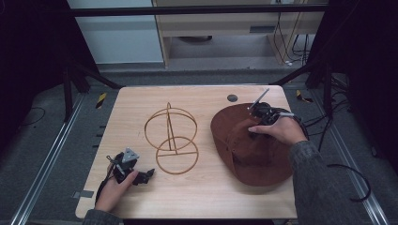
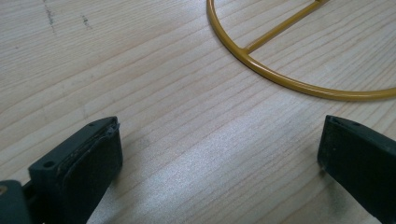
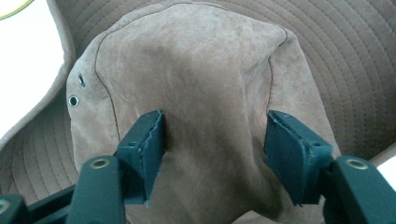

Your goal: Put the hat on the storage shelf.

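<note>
A brown suede hat (image 1: 248,154) lies on the right half of the wooden table (image 1: 197,197). My right gripper (image 1: 256,131) sits on its crown (image 3: 187,70), and the jaws pinch a bulging fold of suede between the pads (image 3: 154,140). Two metal eyelets (image 3: 73,100) show on the crown's side. A gold wire hat stand (image 1: 171,136) of rings and rods stands at the table's middle. My left gripper (image 1: 148,175) rests low at the front left with its jaws wide apart and bare wood between them; the stand's base ring (image 2: 280,79) curves just beyond them.
A small dark round disc (image 1: 232,98) is set in the table near its far edge. Black cables (image 1: 347,178) trail off the right side. Metal rails (image 1: 51,154) run along the floor on both sides of the table.
</note>
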`<action>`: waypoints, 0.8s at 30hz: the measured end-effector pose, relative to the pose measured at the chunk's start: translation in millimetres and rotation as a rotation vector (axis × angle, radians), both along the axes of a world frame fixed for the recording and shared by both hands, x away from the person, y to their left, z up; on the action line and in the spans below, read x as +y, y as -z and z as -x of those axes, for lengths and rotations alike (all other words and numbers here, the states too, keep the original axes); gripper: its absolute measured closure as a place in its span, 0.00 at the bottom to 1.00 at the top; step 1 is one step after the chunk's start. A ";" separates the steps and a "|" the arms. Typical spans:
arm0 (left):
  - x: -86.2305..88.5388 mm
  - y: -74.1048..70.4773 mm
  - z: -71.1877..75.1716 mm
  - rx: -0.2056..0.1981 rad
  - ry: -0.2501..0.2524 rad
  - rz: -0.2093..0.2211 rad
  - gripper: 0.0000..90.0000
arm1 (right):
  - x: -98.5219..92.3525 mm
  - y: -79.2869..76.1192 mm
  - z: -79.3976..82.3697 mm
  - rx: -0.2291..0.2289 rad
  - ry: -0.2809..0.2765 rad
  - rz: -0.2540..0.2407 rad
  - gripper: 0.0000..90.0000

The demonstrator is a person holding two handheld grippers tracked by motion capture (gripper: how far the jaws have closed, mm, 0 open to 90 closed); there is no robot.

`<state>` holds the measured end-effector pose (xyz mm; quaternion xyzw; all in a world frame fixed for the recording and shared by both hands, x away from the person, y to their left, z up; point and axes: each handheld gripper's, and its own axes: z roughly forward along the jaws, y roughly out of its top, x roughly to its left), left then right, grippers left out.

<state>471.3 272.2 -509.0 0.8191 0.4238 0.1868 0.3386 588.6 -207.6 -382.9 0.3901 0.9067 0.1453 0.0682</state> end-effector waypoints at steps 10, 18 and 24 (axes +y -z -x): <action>0.0 0.0 0.0 -0.001 0.000 0.000 0.00 | -2.6 3.5 -0.4 0.017 -0.020 -0.009 0.70; 0.0 0.0 0.0 -0.001 0.000 0.000 0.00 | -7.0 3.8 -1.5 0.032 -0.030 -0.038 0.98; -0.1 0.0 0.2 -0.001 0.001 0.000 0.00 | -9.8 -5.8 2.1 0.010 -0.033 -0.061 0.99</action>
